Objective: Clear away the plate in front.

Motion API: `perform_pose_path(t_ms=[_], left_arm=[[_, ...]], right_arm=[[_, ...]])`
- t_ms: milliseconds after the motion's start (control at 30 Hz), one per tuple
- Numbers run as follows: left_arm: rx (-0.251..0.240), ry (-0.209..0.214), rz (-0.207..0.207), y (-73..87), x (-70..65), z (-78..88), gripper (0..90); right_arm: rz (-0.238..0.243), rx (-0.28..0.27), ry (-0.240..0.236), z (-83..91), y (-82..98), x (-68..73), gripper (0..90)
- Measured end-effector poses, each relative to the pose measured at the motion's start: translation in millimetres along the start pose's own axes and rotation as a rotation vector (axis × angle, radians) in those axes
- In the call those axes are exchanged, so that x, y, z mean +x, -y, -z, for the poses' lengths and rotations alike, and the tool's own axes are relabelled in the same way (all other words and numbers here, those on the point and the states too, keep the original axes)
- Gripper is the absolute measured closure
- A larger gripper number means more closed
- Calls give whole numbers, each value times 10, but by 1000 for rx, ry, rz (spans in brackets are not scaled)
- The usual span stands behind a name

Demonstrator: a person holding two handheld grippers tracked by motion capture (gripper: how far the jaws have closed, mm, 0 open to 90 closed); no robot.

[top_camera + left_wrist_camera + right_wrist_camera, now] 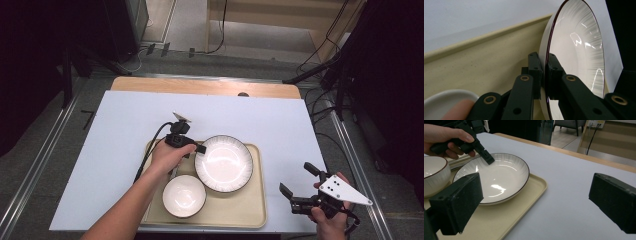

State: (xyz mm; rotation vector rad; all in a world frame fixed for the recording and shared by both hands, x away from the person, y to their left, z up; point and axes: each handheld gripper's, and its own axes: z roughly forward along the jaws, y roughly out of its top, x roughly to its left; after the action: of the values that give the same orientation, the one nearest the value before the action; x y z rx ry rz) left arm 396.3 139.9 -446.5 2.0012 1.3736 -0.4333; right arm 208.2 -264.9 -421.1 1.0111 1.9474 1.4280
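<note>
A white plate [225, 162] with a dark rim lies on the right part of a beige tray [250, 215]. My left gripper [200, 149] is shut on the plate's left rim. In the left gripper view its pads [545, 62] pinch the plate's [579, 50] edge from both sides. A small white bowl [184, 196] stands on the tray's front left, close to the left hand. My right gripper [296, 178] hovers open over the white table to the right of the tray, with nothing between its jaws. From the right gripper view [536, 192] I see the plate [496, 177] and the left gripper [489, 158] on its rim.
The tray sits on a white table sheet [125, 150] with a wooden strip [200, 86] along the far edge. Metal rails and cables run along the floor at both sides. The bowl [434, 175] stands just left of the plate.
</note>
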Motion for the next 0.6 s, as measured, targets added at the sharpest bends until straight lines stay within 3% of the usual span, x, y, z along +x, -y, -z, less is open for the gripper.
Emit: perform_pose_path(t_ms=[100,200,300,400,467,600], left_arm=[[2,12,-21,-5,7,-12,851],[-9,-14,-55,-8,-20,-28,833],[-27,-47,-91,-14,-45,-14,688],[-114,-46,-141,-20,-122,76,594],[-174,-32,-149,-35,-147,137,493],[-274,-46,-214,-26,-214,251,340]], right_arm=[[-1,-1,1,2,0,-2,0],[-3,0,3,4,1,-2,0],[-4,4,1,-2,5,7,0],[4,7,2,-4,6,16,0],[5,4,2,-1,-1,14,0],[11,-3,5,28,-6,0,0]])
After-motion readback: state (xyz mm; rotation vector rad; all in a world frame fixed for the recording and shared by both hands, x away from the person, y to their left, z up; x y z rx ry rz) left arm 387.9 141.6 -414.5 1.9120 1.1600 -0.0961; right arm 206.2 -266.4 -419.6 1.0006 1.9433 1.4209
